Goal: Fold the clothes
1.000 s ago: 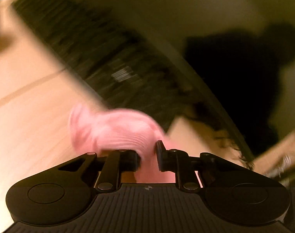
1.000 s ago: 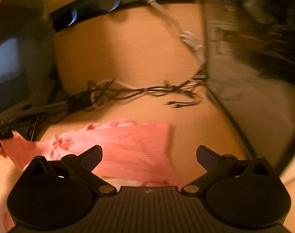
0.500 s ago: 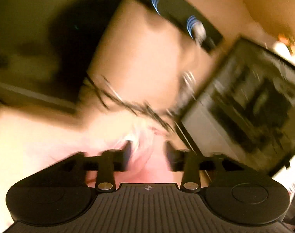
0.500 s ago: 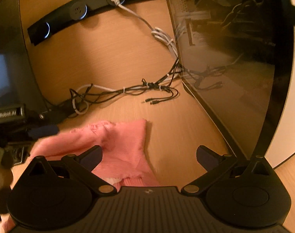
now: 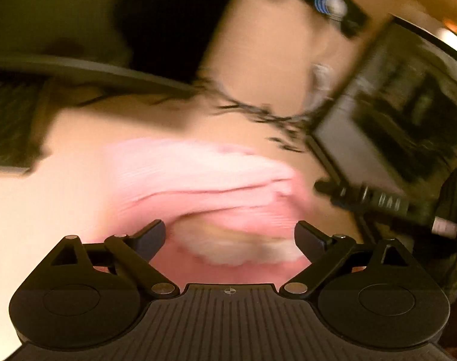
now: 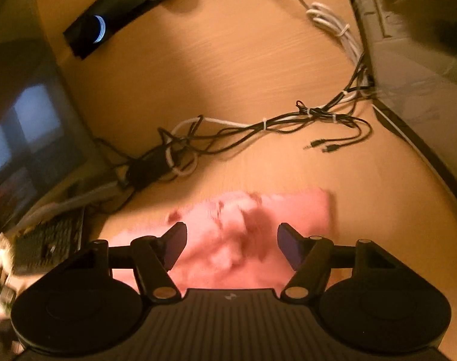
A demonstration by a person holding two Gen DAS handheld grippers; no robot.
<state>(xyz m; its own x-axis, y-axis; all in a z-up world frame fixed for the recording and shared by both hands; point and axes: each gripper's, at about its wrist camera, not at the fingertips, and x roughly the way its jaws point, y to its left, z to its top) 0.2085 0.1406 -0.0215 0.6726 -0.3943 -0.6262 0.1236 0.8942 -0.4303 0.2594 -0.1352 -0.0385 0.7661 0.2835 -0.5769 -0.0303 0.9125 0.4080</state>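
Item: pink garment (image 6: 246,240), crumpled on wooden desk (image 6: 228,60), cables (image 6: 258,126) at 12 o'clock.
L gripper (image 5: 230,237): jaws just opened wide, cloth below, not pinched.
R gripper (image 6: 231,245): jaws apart, just been closing, cloth between, not gripped.
Tip: pinch 1 edge w/ each, spread flat, then fold.

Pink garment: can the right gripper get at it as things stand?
Probably yes. The right gripper sits right over the pink garment, jaws apart and just closing, cloth in the gap. The cable bundle lies farther back on the desk.
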